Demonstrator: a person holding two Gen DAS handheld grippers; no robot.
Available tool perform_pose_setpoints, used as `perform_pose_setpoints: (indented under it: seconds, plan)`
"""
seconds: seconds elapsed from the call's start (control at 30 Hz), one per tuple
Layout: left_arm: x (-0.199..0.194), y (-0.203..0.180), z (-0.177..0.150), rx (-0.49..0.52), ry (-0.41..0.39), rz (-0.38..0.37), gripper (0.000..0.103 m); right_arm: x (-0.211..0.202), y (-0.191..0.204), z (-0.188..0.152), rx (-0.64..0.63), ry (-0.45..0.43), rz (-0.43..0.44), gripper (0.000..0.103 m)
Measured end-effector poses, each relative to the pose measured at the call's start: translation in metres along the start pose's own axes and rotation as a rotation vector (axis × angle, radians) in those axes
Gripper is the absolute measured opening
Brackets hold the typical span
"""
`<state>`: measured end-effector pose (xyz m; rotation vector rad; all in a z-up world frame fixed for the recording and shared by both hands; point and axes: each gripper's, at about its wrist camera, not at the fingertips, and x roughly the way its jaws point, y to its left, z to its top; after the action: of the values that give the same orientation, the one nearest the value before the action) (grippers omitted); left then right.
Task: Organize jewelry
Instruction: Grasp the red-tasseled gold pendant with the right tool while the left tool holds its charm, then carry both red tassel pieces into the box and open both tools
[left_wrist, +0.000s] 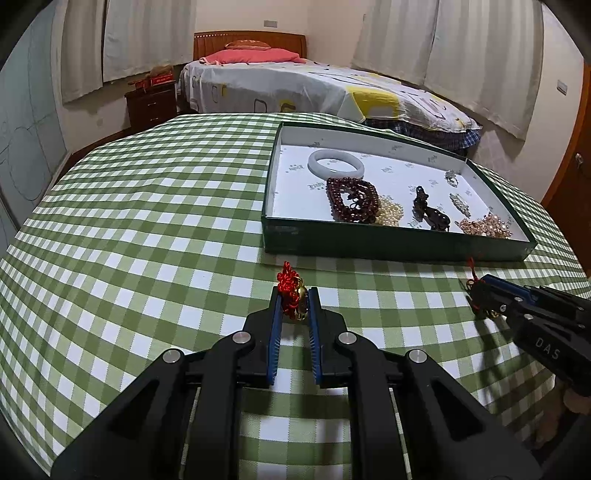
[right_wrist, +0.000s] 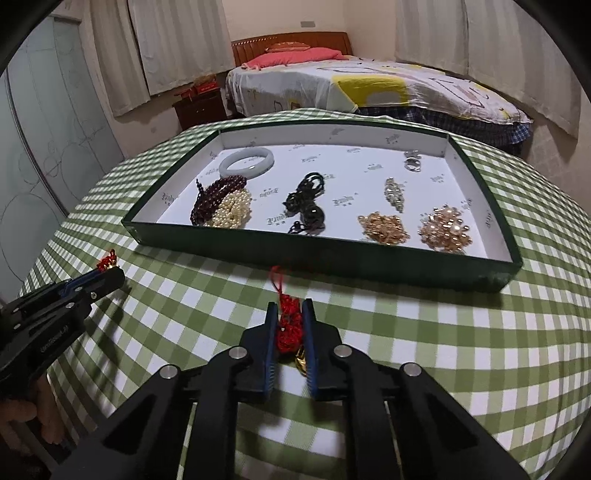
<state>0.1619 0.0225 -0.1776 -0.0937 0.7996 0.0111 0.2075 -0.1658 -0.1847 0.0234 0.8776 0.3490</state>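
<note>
Green box (right_wrist: 325, 258) holds white bangle (right_wrist: 246, 161), beads (right_wrist: 218, 199), pearls (right_wrist: 232, 210).

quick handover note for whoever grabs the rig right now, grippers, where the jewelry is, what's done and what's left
Left gripper: shut on a red knot charm, above the checked table.
Right gripper: shut on a second red knot charm, in front of the green tray.
Done: white bangle, dark red beads, pearls, black bead necklace, gold pieces and rings lie in the tray.
Left: probably both charms into the tray.
</note>
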Motion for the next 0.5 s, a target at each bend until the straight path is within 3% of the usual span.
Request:
perform_pose_setpoints:
  seconds: [0.5]
  plan:
    - [-0.02, -0.023, 0.01, 0.032, -0.066, -0.044, 0.014, -0.038, -0.015, 0.0, 0.039, -0.123, 0.008, 0.013]
